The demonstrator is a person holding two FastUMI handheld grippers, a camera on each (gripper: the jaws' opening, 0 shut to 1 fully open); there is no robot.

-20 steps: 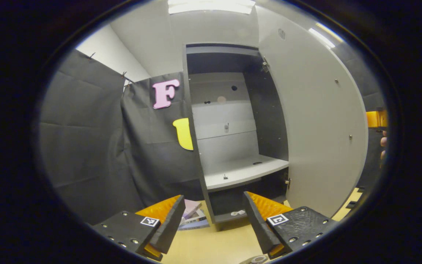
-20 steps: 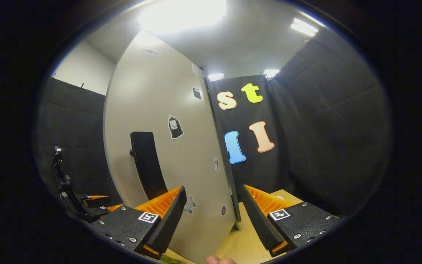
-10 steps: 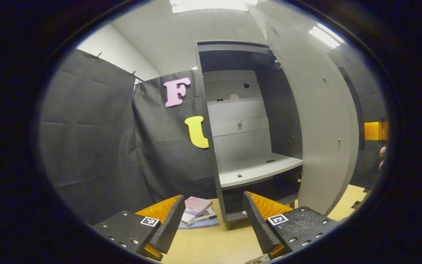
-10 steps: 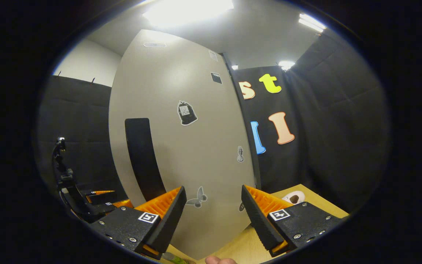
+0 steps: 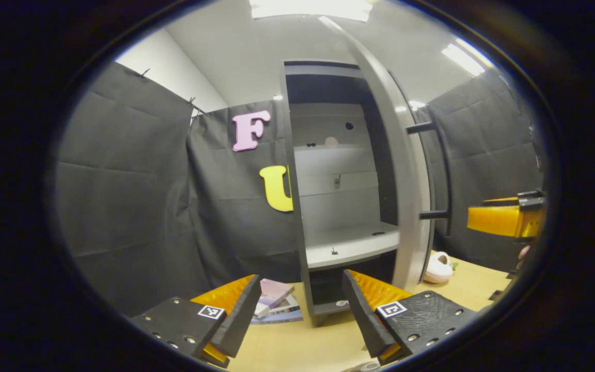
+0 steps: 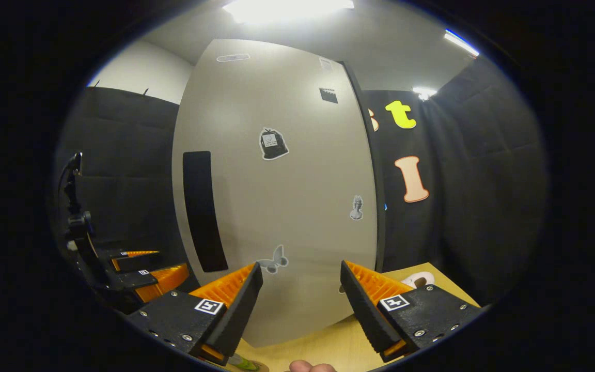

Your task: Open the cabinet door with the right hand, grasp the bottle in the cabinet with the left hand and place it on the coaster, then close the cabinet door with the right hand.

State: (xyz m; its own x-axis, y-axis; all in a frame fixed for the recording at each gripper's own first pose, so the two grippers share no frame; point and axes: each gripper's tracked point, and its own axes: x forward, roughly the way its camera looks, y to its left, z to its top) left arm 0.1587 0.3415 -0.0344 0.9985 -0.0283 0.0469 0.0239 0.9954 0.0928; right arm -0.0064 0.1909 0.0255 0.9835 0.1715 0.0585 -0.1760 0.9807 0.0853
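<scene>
In the left gripper view the grey cabinet (image 5: 339,155) stands partly open, its white shelf (image 5: 351,247) bare. Its door (image 5: 406,175) is seen nearly edge-on, with the black bar handle (image 5: 444,170) on the outer side. My left gripper (image 5: 300,281) is open and holds nothing, well short of the cabinet. In the right gripper view the door's outer face (image 6: 287,206) with its black handle (image 6: 202,212) is close ahead. My right gripper (image 6: 301,269) is open in front of it; contact is unclear. A green sliver (image 6: 243,365) at the bottom edge may be the bottle.
A stack of books (image 5: 274,300) lies on the wooden table (image 5: 297,341) left of the cabinet's foot. A white and pink soft object (image 5: 438,266) sits right of the door. The right gripper's orange body (image 5: 504,219) hangs at the far right. A fingertip (image 6: 310,367) shows below.
The door has swung toward the cabinet, turning from its inner face to nearly edge-on in the left gripper view. The right gripper has followed its outer face. Both grippers stay open.
</scene>
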